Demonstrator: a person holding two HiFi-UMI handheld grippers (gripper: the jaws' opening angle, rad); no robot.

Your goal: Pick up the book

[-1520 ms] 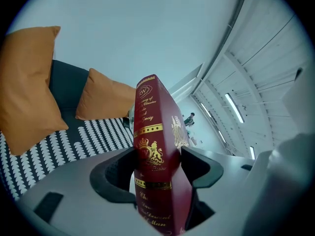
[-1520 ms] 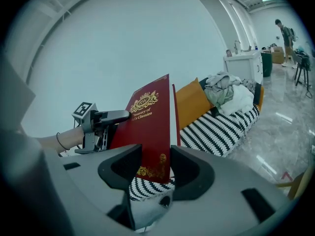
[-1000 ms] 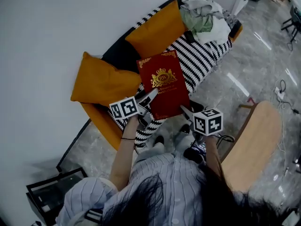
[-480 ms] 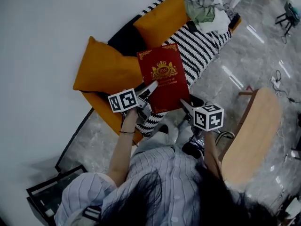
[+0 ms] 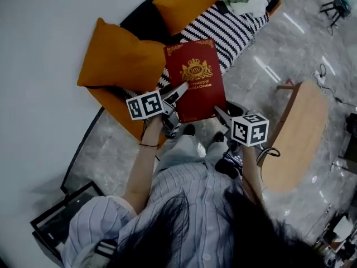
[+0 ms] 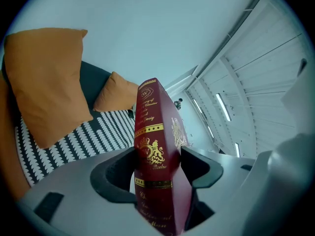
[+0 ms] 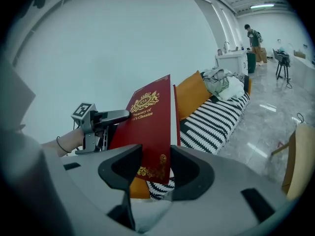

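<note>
We look steeply down on a person holding a red hardback book (image 5: 195, 82) with gold lettering in the air, one two-jaw gripper in each hand. The book is clear of the black-and-white striped sofa (image 5: 237, 27) and hangs above its front edge and the grey floor, cover facing up, with an orange cushion (image 5: 120, 60) off to its left.

The left gripper (image 5: 176, 94) has its jaws spread wide and clamped on the spine side, near the book's lower left corner. Its own view shows the pads pressing both covers, with the gilt spine standing upright between them. The right gripper (image 5: 220, 115) is set narrower and closed on the opposite lower corner, at the page-edge side. Its own view shows the cover's gold border pinched between the pads.

The relation that matters here is that the book's long axis runs straight away from the person, and both grips sit at the near short end. Nearly all of the book therefore reaches out beyond the fingertips toward the sofa. Neither hand is nearer than the other.

We judge the pickup essentially made — carrying on depends on both hands travelling together, or the far end may sag or twist.
</note>
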